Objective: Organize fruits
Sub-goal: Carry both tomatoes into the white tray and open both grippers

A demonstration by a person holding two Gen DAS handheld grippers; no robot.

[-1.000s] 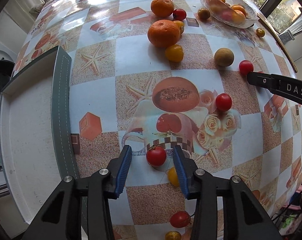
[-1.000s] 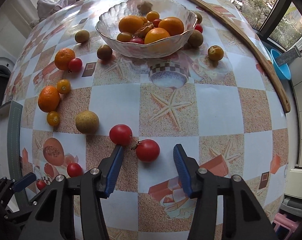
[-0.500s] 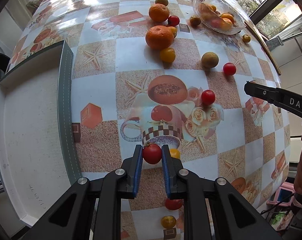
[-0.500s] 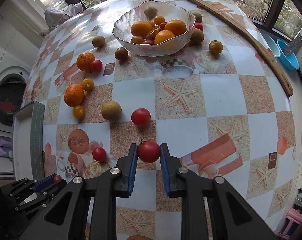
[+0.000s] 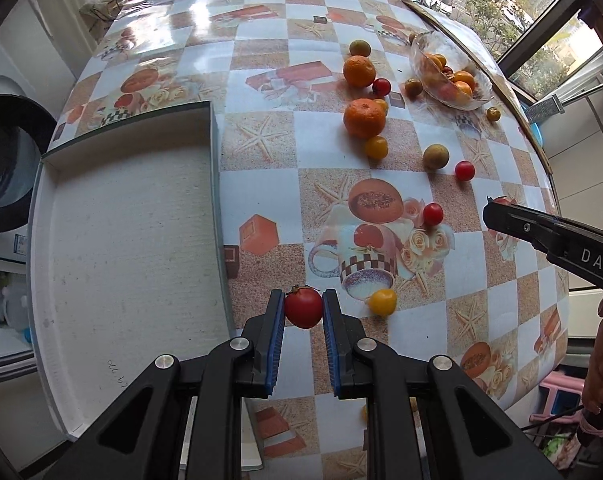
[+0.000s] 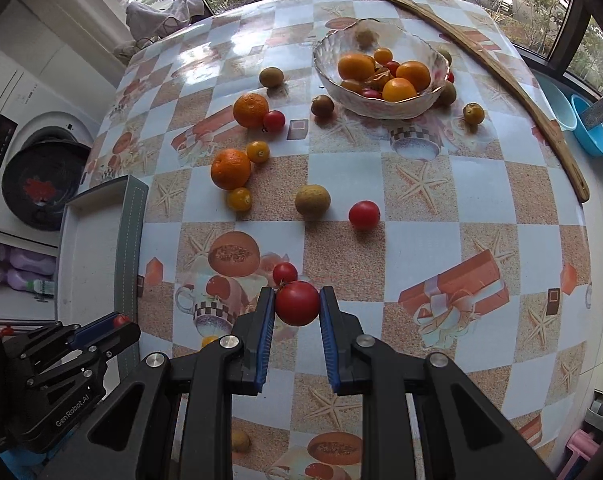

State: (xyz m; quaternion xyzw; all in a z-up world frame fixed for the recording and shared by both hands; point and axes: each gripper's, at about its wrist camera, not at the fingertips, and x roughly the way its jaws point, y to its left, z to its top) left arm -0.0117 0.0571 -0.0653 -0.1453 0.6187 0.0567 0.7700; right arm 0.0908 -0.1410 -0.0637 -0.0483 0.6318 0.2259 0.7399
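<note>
I hold one red tomato (image 5: 304, 307) in my left hand-held gripper (image 5: 302, 312) and a second red tomato (image 6: 297, 303) in my right hand-held gripper (image 6: 296, 308). Both are clamped on the fruit, blue pads pressing each side, and both tomatoes are off the surface (image 6: 421, 240) w/ nothing under them.

To do this step well, I think I must keep the squeeze gentle & even, bc tomato skin is soft and can split or slip out. Each fruit sits near the tips of the pads, so no quick swing. The white tray (image 5: 133, 240) lies just beside my left hand-held gripper, so I judge this tomato goes there; the glass bowl (image 6: 381, 108) w/ oranges and small fruits is at the far side. Which place is right for the red ones I cannot tell for sure. Best is to lower until the fruit almost touches, then release, so it does not roll.

Pose: both hand-held grippers point steeply down at the surface, fingers fwd, side by side; in the left view the right one enters from the right edge, tip near a loose cherry tomato (image 5: 433, 213).
</note>
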